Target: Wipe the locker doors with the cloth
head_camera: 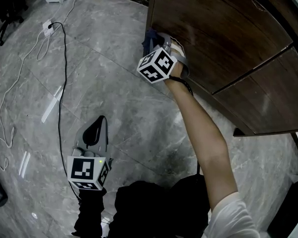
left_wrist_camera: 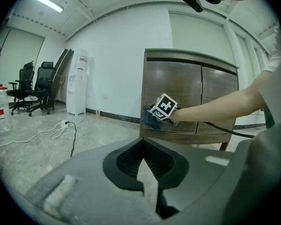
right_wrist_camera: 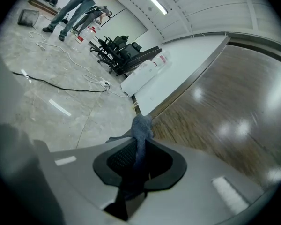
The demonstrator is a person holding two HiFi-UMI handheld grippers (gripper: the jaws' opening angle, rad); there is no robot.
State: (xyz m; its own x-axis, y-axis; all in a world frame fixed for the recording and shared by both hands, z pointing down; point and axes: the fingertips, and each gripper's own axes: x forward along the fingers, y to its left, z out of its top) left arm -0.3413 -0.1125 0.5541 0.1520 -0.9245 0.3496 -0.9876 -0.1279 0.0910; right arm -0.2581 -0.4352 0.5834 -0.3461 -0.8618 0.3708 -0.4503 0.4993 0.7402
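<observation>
Head view, looking down: the dark wooden locker [head_camera: 268, 98] fills the upper right. Its left door [head_camera: 223, 29] is the broad panel to be wiped, and the right gripper [head_camera: 161, 39] is up at that door's left edge. It pinches a blue-grey cloth [right_wrist_camera: 141, 125] whose wad pokes past the jaw tips toward the wood, though I can't be sure it touches, so most of the panel lies off to that gripper's right. The left gripper [head_camera: 94, 129], jaws pressed together on nothing, hangs over the grey stone floor [head_camera: 114, 88], well apart from the locker.
</observation>
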